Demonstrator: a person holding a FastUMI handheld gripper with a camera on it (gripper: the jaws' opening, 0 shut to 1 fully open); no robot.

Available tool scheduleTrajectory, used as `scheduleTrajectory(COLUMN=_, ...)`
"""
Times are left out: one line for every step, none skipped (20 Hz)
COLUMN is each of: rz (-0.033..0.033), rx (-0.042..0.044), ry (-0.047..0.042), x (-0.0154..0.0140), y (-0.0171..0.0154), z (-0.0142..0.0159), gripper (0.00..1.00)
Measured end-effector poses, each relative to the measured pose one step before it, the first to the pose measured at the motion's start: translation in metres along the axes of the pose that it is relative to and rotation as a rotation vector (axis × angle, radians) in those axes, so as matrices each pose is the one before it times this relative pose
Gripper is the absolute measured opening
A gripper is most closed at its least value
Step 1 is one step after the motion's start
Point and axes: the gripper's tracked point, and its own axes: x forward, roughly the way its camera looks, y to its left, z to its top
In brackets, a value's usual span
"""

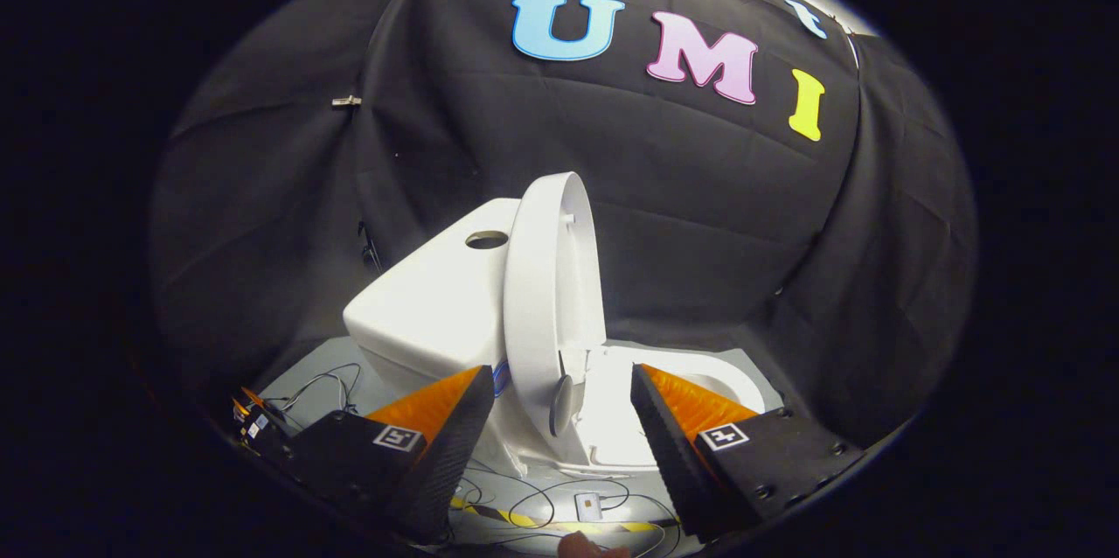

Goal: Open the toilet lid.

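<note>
Toilet lid [546, 296] standing upright against the tank [437, 296], just beyond the tongs [559, 435], whose fingers are spread apart and grasp nothing. The lid appears stiff, smooth, probably slippery plastic, hinged; its free rim would best serve for lifting.

The tongs [559, 418] are wide open. The two fingers [446, 444] stick out forward with a big gap between them. The left finger leans in from the left and the right finger from the right, so their tips point a little toward each other. Nothing is pinched between the fingers.
</note>
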Motion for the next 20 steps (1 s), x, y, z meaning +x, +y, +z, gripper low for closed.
scheduleTrajectory(rz=0.00626, rx=0.00712, ry=-0.00561, x=-0.00336, y=-0.00215, z=0.00266, gripper=0.99)
scheduleTrajectory(rz=0.00712, rx=0.00621, ry=-0.00863, x=-0.00563, y=-0.00251, z=0.0054, gripper=0.99)
scheduleTrajectory(rz=0.01372, rx=0.00609, ry=-0.01005, x=-0.00453, y=-0.00197, z=0.00612, gripper=0.99)
scheduleTrajectory(rz=0.01498, rx=0.0054, ry=-0.01512, x=-0.00587, y=-0.00154, z=0.00606, gripper=0.99)
scheduleTrajectory(rz=0.01196, rx=0.00669, ry=-0.01787, x=-0.00619, y=-0.00302, z=0.00733, gripper=0.99)
scheduleTrajectory(rz=0.00864, rx=0.00557, ry=-0.01944, x=-0.00781, y=-0.00287, z=0.00839, gripper=0.99)
scheduleTrajectory(rz=0.00806, rx=0.00345, ry=-0.02345, x=-0.00706, y=-0.00363, z=0.00953, gripper=0.99)
scheduleTrajectory(rz=0.00009, rx=0.00346, ry=-0.02219, x=-0.00274, y=-0.00411, z=0.01139, gripper=0.99)
scheduleTrajectory(rz=-0.0027, rx=0.00241, ry=-0.02268, x=-0.00535, y=-0.00745, z=0.00964, gripper=0.99)
scheduleTrajectory(rz=-0.00532, rx=0.00371, ry=-0.02133, x=-0.00627, y=-0.00752, z=0.00905, gripper=0.99)
scheduleTrajectory(rz=-0.00688, rx=0.00457, ry=-0.0206, x=-0.00781, y=-0.01002, z=0.00737, gripper=0.99)
scheduleTrajectory(rz=-0.0068, rx=0.00621, ry=-0.02398, x=-0.00604, y=-0.00799, z=0.00984, gripper=0.99)
scheduleTrajectory(rz=-0.00344, rx=0.00569, ry=-0.02146, x=-0.0051, y=-0.0068, z=0.0093, gripper=0.99)
scheduleTrajectory(rz=0.00082, rx=0.00545, ry=-0.01899, x=-0.00603, y=-0.00646, z=0.00826, gripper=0.99)
scheduleTrajectory(rz=-0.00049, rx=0.00768, ry=-0.02375, x=-0.0063, y=-0.0069, z=0.00935, gripper=0.99)
scheduleTrajectory(rz=-0.0072, rx=0.00462, ry=-0.02191, x=-0.00657, y=-0.00889, z=0.00853, gripper=0.99)
scheduleTrajectory(rz=-0.00868, rx=0.00403, ry=-0.02505, x=-0.0059, y=-0.00929, z=0.00804, gripper=0.99)
scheduleTrajectory(rz=-0.00895, rx=0.00454, ry=-0.01699, x=-0.00532, y=-0.00813, z=0.00668, gripper=0.99)
scheduleTrajectory(rz=-0.00703, rx=0.00415, ry=-0.01472, x=-0.00469, y=-0.00815, z=0.00468, gripper=0.99)
scheduleTrajectory(rz=-0.01067, rx=0.00673, ry=-0.01371, x=-0.00618, y=-0.00981, z=0.00581, gripper=0.99)
